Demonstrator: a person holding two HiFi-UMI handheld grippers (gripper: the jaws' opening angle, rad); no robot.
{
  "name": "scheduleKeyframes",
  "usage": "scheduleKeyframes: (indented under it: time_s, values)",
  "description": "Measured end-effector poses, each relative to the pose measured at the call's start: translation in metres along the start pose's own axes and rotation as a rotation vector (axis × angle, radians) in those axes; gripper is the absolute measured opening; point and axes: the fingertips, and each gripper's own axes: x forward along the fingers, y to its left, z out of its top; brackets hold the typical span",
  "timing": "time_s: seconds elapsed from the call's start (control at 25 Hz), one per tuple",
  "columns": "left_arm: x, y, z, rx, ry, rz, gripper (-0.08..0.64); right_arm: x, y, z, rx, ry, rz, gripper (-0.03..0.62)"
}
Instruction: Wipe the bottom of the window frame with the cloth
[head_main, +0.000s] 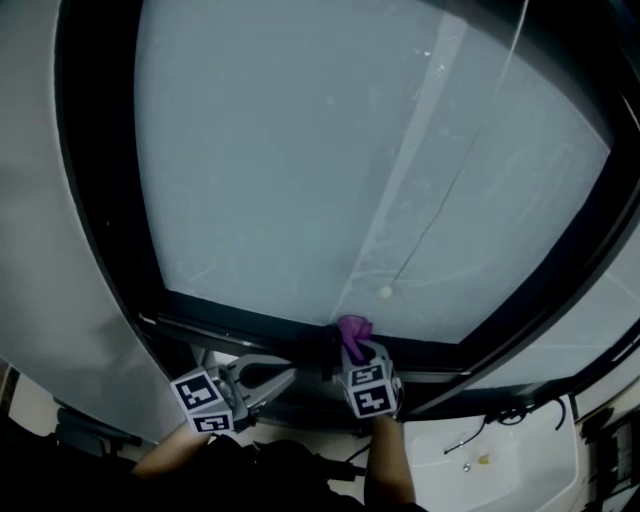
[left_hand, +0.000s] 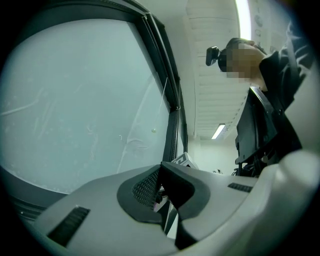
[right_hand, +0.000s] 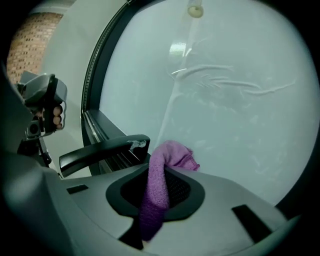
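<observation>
One purple cloth (head_main: 354, 328) is pinched between the jaws of the right gripper (head_main: 356, 352). Its bunched free end sits at the bottom rail of the window frame (head_main: 240, 325), below the frosted pane (head_main: 300, 150). Left gripper (head_main: 288, 376) is positioned just beside the right gripper, jaws pressed together on nothing.

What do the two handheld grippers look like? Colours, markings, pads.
Both look alike. The left gripper and right gripper have light grey moulded jaw shells, and each carries a white cube with black square markers. The inner pads are dark with a fine mesh texture, set in a dark rounded recess. Small dark rectangular slots mark the shells. No cables show, and no sleeves on the forearms.
</observation>
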Motion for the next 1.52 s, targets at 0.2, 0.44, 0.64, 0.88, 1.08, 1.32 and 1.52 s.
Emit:
scheduleKeyframes:
  time_s: [0.2, 0.44, 0.64, 0.88, 1.08, 1.32, 1.52]
  values:
    - [-0.004, -0.007, -0.003, 0.005, 0.005, 0.017, -0.008, -0.004, 0.012, 0.005, -0.015, -0.053, 0.031, 0.066]
    - [-0.010, -0.017, -0.005, 0.011, 0.007, 0.050, -0.008, -0.006, 0.029, 0.001, -0.042, -0.068, 0.094, 0.066]
    - [-0.021, -0.022, -0.009, 0.018, 0.008, 0.111, -0.008, -0.006, 0.035, -0.004, -0.028, -0.089, 0.107, 0.066]
    - [-0.041, -0.028, -0.008, 0.055, 0.003, 0.243, -0.008, -0.005, 0.037, -0.007, -0.007, -0.132, 0.097, 0.066]
    - [-0.063, -0.037, -0.009, 0.085, 0.005, 0.365, -0.008, -0.006, 0.040, -0.010, 0.012, -0.194, 0.053, 0.066]
    - [-0.089, -0.041, -0.017, 0.070, -0.001, 0.467, -0.008, -0.009, 0.046, -0.013, 0.056, -0.263, 0.014, 0.066]
    - [-0.100, -0.034, -0.014, 0.075, -0.004, 0.466, -0.008, -0.009, 0.047, -0.015, 0.077, -0.288, -0.012, 0.066]
